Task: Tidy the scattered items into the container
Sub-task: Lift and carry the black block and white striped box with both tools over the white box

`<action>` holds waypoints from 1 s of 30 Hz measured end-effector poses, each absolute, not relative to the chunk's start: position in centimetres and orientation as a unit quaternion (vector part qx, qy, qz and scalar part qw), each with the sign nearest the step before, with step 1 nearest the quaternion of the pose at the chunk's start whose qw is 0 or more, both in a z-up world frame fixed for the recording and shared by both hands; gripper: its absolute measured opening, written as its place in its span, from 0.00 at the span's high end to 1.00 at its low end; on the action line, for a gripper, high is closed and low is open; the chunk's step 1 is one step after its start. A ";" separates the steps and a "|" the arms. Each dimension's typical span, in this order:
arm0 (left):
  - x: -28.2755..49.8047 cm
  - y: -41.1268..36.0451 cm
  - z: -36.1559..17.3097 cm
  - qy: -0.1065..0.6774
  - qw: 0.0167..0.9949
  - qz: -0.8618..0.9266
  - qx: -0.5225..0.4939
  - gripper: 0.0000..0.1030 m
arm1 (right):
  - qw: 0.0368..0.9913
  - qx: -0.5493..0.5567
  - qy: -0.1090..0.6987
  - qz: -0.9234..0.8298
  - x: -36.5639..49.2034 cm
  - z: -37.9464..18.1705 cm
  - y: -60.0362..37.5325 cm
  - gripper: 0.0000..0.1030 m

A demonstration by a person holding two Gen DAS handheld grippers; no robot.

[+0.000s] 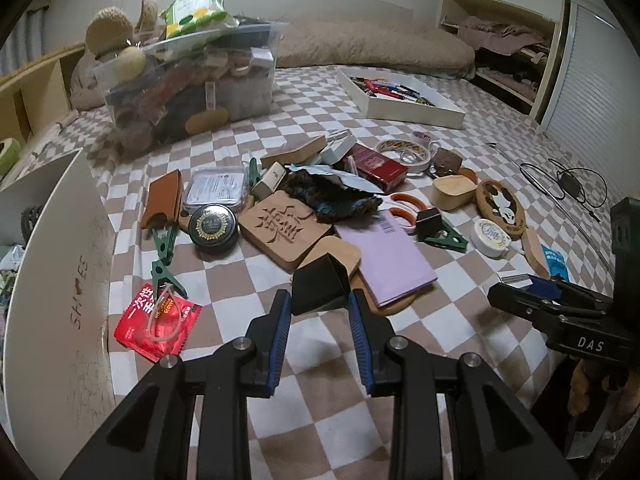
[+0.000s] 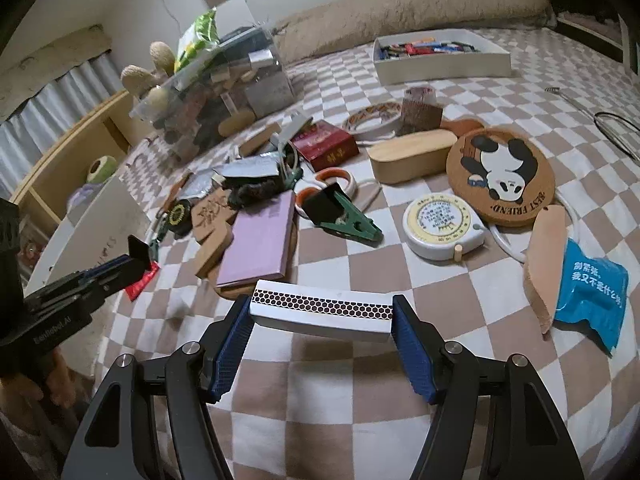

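My left gripper (image 1: 319, 307) is shut on a black binder clip (image 1: 320, 286), held just above the checkered bed; it also shows in the right wrist view (image 2: 138, 254). My right gripper (image 2: 322, 314) is shut on a white matchbox (image 2: 322, 312) with a honeycomb striking strip, lifted off the cover. The clear plastic container (image 1: 188, 80) stands at the back left, heaped full, with a green packet (image 1: 198, 6) on top. Scattered items lie between: a carved wooden block (image 1: 282, 230), a purple notebook (image 1: 386, 256), a round black tin (image 1: 212, 226), a red packet (image 1: 156, 322).
A white tray of small items (image 1: 416, 110) sits at the back right. A panda coaster (image 2: 500, 176), tape measure (image 2: 442, 226), blue packet (image 2: 592, 290), wooden box (image 2: 412, 160), red box (image 2: 326, 144) and green clips (image 2: 348, 222) lie on the bed. A white board (image 1: 56, 280) stands at the left edge.
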State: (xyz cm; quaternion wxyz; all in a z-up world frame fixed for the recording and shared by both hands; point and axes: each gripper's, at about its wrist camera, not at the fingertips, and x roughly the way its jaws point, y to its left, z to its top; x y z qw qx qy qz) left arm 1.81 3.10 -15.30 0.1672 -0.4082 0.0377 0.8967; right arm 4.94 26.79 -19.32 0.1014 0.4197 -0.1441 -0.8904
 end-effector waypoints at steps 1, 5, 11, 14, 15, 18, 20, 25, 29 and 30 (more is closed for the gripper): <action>2.2 3.4 -15.2 0.039 0.168 0.898 -0.405 0.71 | 0.101 0.416 -0.142 -0.892 5.1 -19.2 26.7 0.33; 3.6 4.3 -14.9 0.033 0.180 0.899 -0.398 0.71 | 0.108 0.407 -0.141 -0.896 5.8 -18.8 26.5 0.33; 5.0 5.3 -14.7 0.038 0.185 0.902 -0.389 0.71 | 0.118 0.408 -0.155 -0.892 6.3 -18.6 26.1 0.33; 5.9 5.7 -14.3 0.042 0.182 0.907 -0.378 0.71 | 0.122 0.405 -0.162 -0.892 6.8 -18.2 25.9 0.33; 6.2 5.8 -14.1 0.044 0.182 0.909 -0.374 0.71 | 0.122 0.403 -0.162 -0.892 6.9 -17.9 25.8 0.33; 7.0 5.8 -13.3 0.039 0.183 0.913 -0.362 0.71 | 0.127 0.396 -0.168 -0.894 7.3 -17.2 25.8 0.33; 7.4 5.7 -12.8 0.038 0.180 0.917 -0.354 0.71 | 0.130 0.389 -0.168 -0.896 7.5 -16.7 25.8 0.33; 8.6 4.6 -10.8 0.030 0.168 0.931 -0.323 0.71 | 0.148 0.374 -0.185 -0.897 7.6 -15.0 25.9 0.33; 9.2 3.7 -9.2 0.030 0.152 0.941 -0.301 0.71 | 0.155 0.359 -0.183 -0.902 7.8 -13.6 25.5 0.33; 9.4 3.4 -8.8 0.032 0.147 0.943 -0.296 0.71 | 0.159 0.354 -0.184 -0.903 7.8 -13.2 25.4 0.33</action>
